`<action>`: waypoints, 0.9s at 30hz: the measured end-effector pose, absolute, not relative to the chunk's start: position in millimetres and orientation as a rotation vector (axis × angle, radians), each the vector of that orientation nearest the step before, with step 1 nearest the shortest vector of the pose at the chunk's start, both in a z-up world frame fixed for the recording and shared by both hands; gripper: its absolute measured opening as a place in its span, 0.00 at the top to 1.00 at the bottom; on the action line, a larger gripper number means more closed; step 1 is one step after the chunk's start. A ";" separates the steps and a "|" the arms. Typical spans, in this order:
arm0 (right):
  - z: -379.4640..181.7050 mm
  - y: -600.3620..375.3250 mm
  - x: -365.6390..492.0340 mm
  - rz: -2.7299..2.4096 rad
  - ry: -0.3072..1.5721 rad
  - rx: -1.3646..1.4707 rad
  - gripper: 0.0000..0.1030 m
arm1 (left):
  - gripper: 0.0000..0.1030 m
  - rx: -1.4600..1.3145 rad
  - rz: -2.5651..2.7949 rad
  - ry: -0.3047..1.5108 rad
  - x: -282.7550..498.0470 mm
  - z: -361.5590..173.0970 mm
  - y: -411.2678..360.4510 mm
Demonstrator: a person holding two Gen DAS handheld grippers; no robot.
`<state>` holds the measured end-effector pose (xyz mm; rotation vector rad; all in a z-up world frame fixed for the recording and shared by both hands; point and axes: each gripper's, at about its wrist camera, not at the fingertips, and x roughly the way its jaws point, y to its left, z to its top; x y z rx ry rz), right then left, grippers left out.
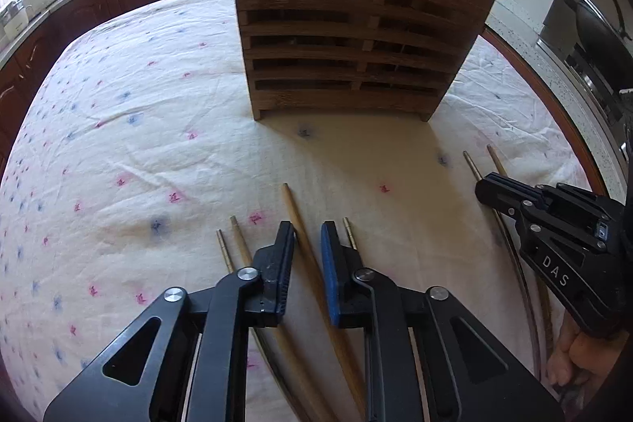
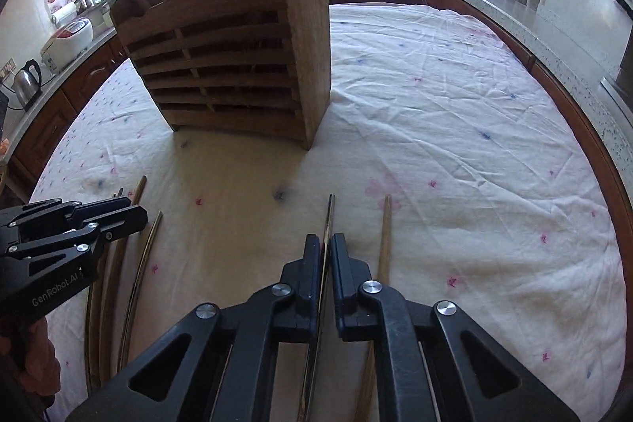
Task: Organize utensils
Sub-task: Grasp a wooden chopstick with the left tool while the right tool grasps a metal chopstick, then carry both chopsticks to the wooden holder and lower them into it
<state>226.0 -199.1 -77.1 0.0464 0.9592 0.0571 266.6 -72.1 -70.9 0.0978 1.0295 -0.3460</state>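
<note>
A slatted wooden utensil holder (image 1: 348, 38) (image 2: 237, 66) stands on the table with utensils upright in it. Several chopsticks lie loose on the cloth in front of it. My left gripper (image 1: 307, 244) is shut on a light wooden chopstick (image 1: 294, 208) that runs diagonally between its pads. Thinner chopsticks (image 1: 237, 244) lie just left of it, and a metal-tipped one (image 1: 350, 234) lies to its right. My right gripper (image 2: 325, 244) is shut on a dark thin chopstick (image 2: 329, 214). A pale wooden chopstick (image 2: 385, 244) lies beside it. Each gripper shows in the other's view (image 1: 484, 186) (image 2: 134, 214).
A white cloth (image 2: 455, 129) with small pink and blue flowers covers the round table. Kitchen counters curve around it, with a kettle (image 2: 25, 82), a rice cooker (image 2: 67, 38) and a dark wok (image 1: 593, 22). A person's hand (image 1: 569, 354) holds the right gripper.
</note>
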 end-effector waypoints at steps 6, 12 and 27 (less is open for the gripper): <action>-67.4 -203.4 216.3 0.100 0.928 0.124 0.96 | 0.92 0.049 -0.393 0.993 253.1 -50.3 -62.8; -24.7 -207.7 183.8 0.141 0.818 0.201 0.96 | 0.93 -0.016 -0.453 0.887 221.8 0.5 -35.8; 87.3 -220.5 109.6 0.168 0.529 0.241 0.96 | 0.95 -0.127 -0.529 0.636 156.1 101.7 8.5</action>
